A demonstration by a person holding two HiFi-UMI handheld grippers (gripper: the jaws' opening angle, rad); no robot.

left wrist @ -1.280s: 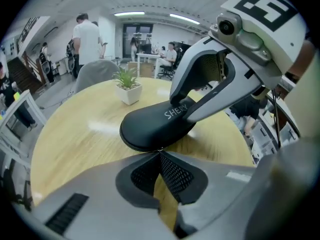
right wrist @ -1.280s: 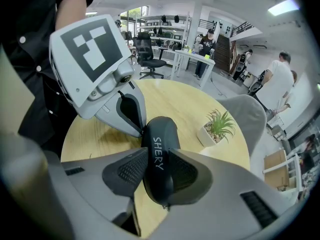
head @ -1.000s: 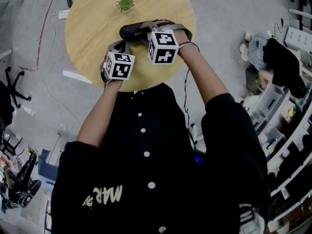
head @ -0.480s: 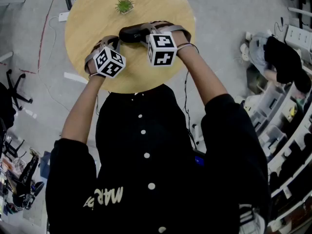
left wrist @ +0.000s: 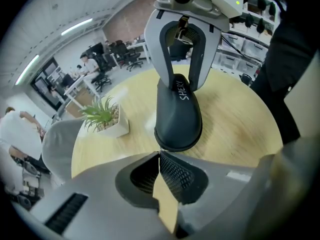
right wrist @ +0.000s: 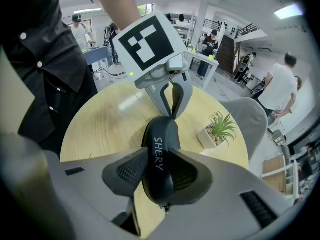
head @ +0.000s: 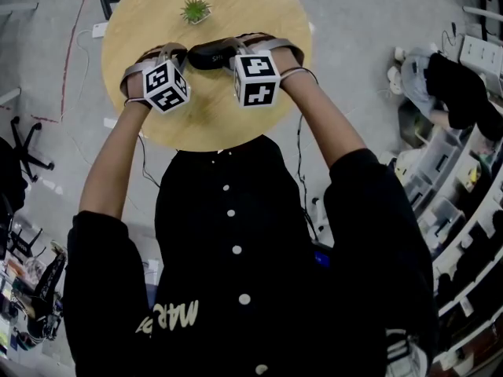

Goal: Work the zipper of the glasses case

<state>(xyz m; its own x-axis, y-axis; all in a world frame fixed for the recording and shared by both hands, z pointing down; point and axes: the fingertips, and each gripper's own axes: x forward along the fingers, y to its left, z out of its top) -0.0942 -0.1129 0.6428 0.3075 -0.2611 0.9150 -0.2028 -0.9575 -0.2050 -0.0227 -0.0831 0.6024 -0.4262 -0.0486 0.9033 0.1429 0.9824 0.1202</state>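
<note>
A black glasses case [head: 208, 53] lettered SHERY lies on the round wooden table [head: 236, 124]. My right gripper [head: 232, 55] is shut on it. In the right gripper view its pads [right wrist: 131, 170] press both long sides of the case [right wrist: 159, 159]. My left gripper [head: 179, 55] is at the case's left end. In the left gripper view its jaws are shut, and the tips [left wrist: 160, 154] meet on the seam at the near end of the case [left wrist: 179, 124]. A tiny pale zipper pull shows pinched there. The right gripper [left wrist: 179, 84] straddles the far end.
A small potted plant [head: 194, 9] in a white pot [left wrist: 112, 126] stands on the table beyond the case. A grey chair [right wrist: 252, 119] stands by the table's far side. People and desks fill the room behind.
My left gripper has swung left and farther up the table in the head view, rolling its cube, round to the case's left end. The right gripper and case have stayed put.
</note>
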